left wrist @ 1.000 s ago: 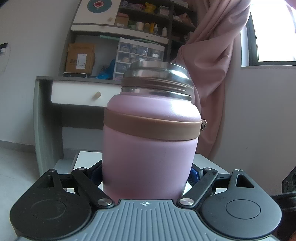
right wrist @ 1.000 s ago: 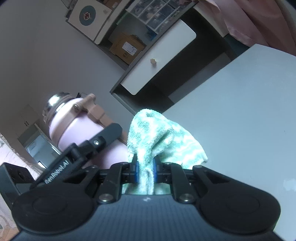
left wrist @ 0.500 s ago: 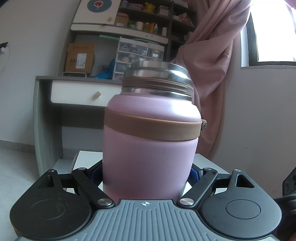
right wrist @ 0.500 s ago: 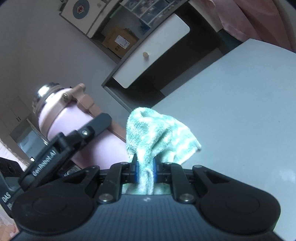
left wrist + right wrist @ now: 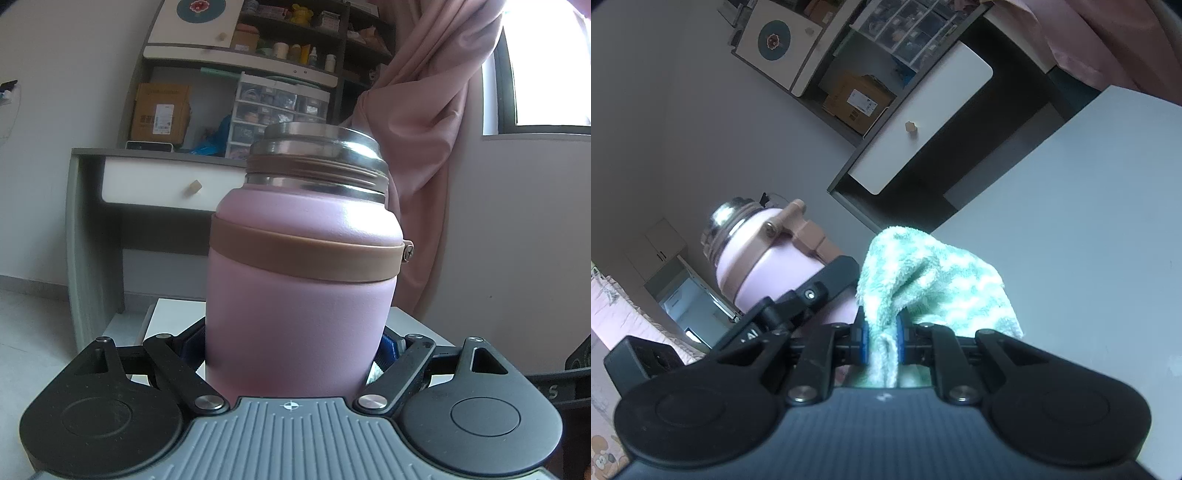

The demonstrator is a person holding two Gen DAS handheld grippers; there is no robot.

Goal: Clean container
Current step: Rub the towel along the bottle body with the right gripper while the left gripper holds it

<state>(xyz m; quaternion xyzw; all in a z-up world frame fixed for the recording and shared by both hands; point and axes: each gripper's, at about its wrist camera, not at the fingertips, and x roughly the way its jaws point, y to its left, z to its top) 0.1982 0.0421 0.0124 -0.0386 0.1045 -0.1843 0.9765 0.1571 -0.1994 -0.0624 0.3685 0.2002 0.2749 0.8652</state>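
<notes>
Left gripper (image 5: 293, 350) clamps pink flask (image 5: 301, 295); right gripper (image 5: 881, 336) pinches green cloth (image 5: 931, 280).

Left gripper (image 5: 293, 347), seen along its own fingers and held close to level: the jaws stand apart around the lower body of the pink container (image 5: 303, 295), clamped against its two sides (the blue pads show only as slivers at either edge). Right gripper (image 5: 881, 338), tilted in its view and likewise near level: the blue pads (image 5: 863, 341) are pressed nearly together, pinching a fold of the green-and-white cloth (image 5: 931, 284). The left gripper's black linkage also crosses the lower left of the right wrist view.
</notes>
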